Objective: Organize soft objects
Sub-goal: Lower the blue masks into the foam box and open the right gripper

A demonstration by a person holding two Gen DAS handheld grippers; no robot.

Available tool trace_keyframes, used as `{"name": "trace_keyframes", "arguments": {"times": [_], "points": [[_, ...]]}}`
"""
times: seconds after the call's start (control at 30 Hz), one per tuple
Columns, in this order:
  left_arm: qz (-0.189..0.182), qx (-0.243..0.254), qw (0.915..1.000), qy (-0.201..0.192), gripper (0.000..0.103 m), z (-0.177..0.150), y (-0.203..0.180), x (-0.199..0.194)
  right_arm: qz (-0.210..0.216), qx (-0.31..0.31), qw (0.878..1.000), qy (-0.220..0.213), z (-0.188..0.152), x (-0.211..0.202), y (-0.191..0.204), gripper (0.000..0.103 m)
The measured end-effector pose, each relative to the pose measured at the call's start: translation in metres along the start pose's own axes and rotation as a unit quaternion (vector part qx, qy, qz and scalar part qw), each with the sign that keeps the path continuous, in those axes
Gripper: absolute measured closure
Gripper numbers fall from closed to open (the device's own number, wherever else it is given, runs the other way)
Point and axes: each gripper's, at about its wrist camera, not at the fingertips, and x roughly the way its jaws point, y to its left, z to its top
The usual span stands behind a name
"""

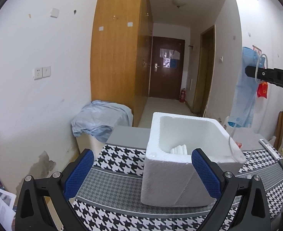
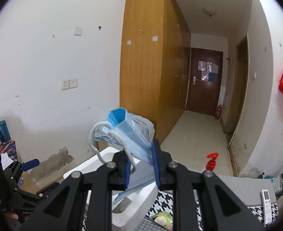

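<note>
A white foam box (image 1: 172, 177) stands on the houndstooth cloth (image 1: 122, 161), with white folded pieces (image 1: 179, 151) inside. My left gripper (image 1: 142, 154) is open just in front of the box; its pads press on nothing. A blue face mask (image 1: 245, 96) with white ear loops hangs up at the right, above and beyond the box. My right gripper (image 1: 256, 73) is shut on it. In the right wrist view the right gripper (image 2: 140, 150) clamps the mask (image 2: 129, 134) over the foam box (image 2: 139, 198), and the left gripper (image 2: 28, 164) shows low at the left.
A red pump bottle (image 2: 211, 161) and a white remote (image 2: 267, 207) sit on the table's right side. A pale green soft thing (image 2: 162, 218) lies by the box. A box draped in light blue cloth (image 1: 101, 119) stands beyond the table, by the wooden wardrobe (image 1: 120, 48).
</note>
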Motion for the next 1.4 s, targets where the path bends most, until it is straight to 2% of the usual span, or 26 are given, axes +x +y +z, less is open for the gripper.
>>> {"name": "trace_keyframes", "arguments": {"times": [0.4, 0.53, 0.73, 1.4], "points": [[0.014, -0.017, 0.9996, 0.015, 0.001, -0.009, 0.014, 0.005, 0.024, -0.049, 0.997, 0.048, -0.004, 0.027, 0.017, 0.079], [0.014, -0.024, 0.9994, 0.019, 0.001, -0.011, 0.017, 0.006, 0.034, -0.066, 0.994, 0.077, -0.006, 0.038, 0.022, 0.079], [0.017, -0.028, 0.9992, 0.022, 0.001, -0.013, 0.020, 0.006, 0.060, -0.070, 0.989, 0.114, -0.011, 0.058, 0.024, 0.079], [0.036, -0.051, 0.9976, 0.031, 0.001, -0.019, 0.031, 0.006, 0.078, -0.091, 0.974, 0.193, -0.029, 0.101, 0.037, 0.079]]}}
